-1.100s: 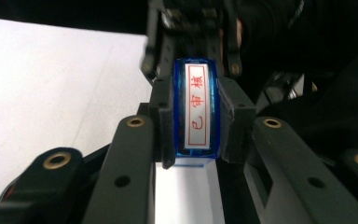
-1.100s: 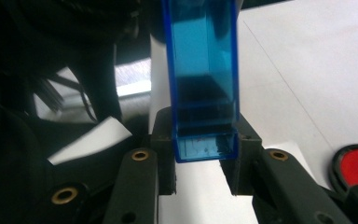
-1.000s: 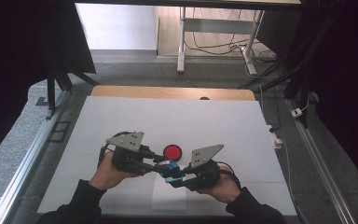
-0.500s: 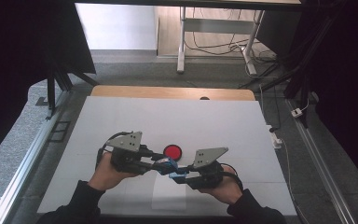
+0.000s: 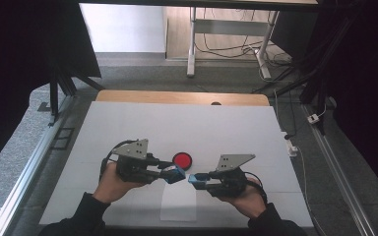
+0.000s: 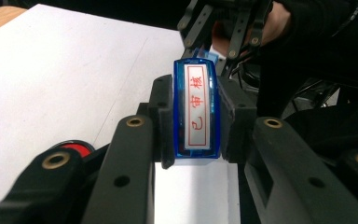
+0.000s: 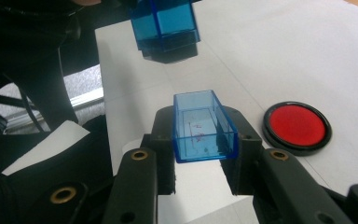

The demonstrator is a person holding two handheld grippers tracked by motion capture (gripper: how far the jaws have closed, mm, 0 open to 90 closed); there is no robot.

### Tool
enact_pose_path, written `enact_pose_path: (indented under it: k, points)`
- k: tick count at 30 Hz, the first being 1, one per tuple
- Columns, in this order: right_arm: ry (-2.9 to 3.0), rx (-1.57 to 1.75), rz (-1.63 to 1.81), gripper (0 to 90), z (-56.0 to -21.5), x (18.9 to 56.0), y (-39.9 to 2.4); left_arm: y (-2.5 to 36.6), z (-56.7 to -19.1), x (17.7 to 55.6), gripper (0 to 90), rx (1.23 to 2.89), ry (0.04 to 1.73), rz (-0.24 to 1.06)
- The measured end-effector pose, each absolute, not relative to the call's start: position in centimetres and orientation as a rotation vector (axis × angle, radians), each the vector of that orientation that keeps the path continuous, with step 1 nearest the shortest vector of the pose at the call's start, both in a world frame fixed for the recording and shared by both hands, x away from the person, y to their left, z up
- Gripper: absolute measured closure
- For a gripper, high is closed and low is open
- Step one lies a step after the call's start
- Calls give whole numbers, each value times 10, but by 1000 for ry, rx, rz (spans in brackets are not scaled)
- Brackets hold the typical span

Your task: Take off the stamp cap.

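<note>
- The left tongs (image 6: 196, 116) pinched the blue stamp body (image 6: 196, 112), its red-lettered label facing the camera.
- The right tongs (image 7: 205, 135) pinched the stamp's clear blue cap (image 7: 204, 127), hollow side up.
- Compared with a second before, the two halves had come apart (a small gap showed above the paper sheet (image 5: 177, 204)), so uncapping looked done.
- The red ink pad (image 5: 182, 160) lay just beyond on the worktop (image 5: 226, 128), likely next.

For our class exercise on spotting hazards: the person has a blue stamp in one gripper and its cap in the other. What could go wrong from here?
1. The stamp body is clamped by its narrow sides in the left gripper; it might twist when pressed.
2. The empty cap sits far forward in the right gripper and could slip out.
3. The open red ink pad lies close to both grippers; a stray move might smear the white paper.
</note>
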State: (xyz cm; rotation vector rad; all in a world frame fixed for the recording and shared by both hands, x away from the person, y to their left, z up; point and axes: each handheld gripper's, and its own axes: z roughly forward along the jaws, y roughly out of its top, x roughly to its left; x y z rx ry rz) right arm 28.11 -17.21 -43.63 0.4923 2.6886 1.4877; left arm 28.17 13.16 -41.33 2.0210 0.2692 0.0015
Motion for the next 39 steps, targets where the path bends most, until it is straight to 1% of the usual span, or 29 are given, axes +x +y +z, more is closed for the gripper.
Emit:
enact_pose_path:
  k: [16, 25, 39]
  points:
    - [2589, 504, 1437, 684, -429, 268, -199, 130, -417, 281, 697, 2049, 287, 25]
    - [2484, 667, 1460, 683, -427, 261, -225, 130, -419, 282, 697, 2055, 320, 37]
    - [2386, 891, 1340, 682, -435, 255, -266, 129, -419, 283, 697, 2073, 361, 76]
